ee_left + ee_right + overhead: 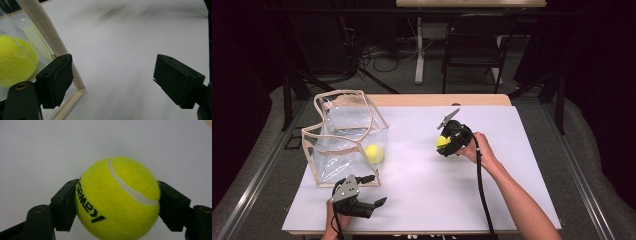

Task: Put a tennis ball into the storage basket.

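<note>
The right gripper view brings out the black lettering and white seam on the yellow tennis ball (117, 198), clamped in the right gripper (117, 202) above the white table (422, 175). Left gripper (112, 80) gapes empty beside the clear bag (344, 140) (a second ball (374, 153) inside)

tennis balls: two, one (117, 200) clamped in the right claw (445, 142), one (374, 153) inside the clear bag
clear bags: one (344, 135), with a beige-trimmed frame
claws: two, the right one and the left claw (371, 191)
tables: one (432, 200) under a white sheet, another (472, 3) at the far edge
chairs: one (474, 47), dark, beyond the table
</note>
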